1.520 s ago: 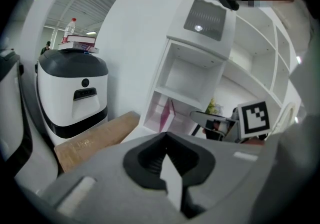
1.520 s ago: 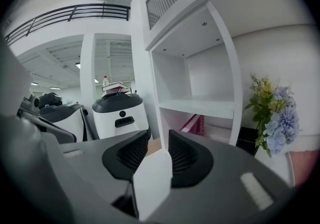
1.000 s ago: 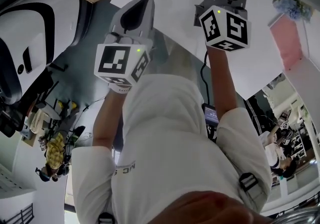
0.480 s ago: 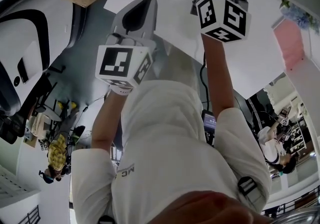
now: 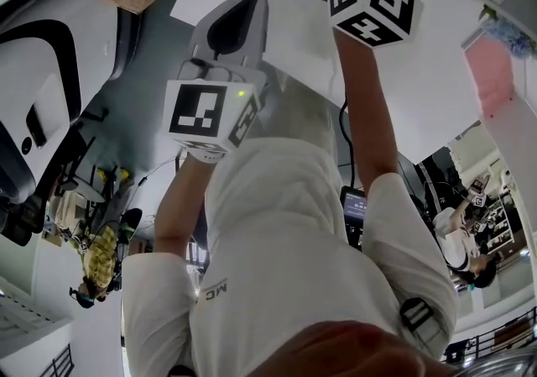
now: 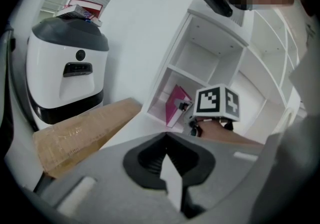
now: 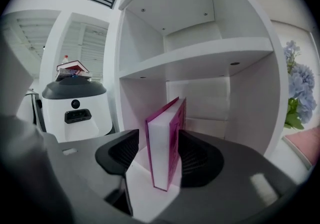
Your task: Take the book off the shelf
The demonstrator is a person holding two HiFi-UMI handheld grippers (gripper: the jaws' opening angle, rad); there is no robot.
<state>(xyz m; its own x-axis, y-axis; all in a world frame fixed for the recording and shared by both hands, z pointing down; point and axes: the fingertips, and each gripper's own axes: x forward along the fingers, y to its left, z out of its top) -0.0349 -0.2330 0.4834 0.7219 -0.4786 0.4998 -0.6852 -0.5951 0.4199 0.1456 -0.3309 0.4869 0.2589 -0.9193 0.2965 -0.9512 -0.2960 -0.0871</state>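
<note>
Between the parted jaws of the right gripper (image 7: 157,133): pink book (image 7: 165,153), straddled, not pinched.
Stands on edge just ahead, leaning a little, page block facing back toward the jaws; right-hand pad close against the cover, left-hand pad clear of it. Risks, as judged: uneven closing could push the leaning book over or twist it before both pads bite; a shallow hold could let it slip on the pull; lifting high could knock it on the shelf (image 7: 200,56) board above. Left gripper (image 6: 165,138) closed on nothing, well off to the side, no support there.
</note>
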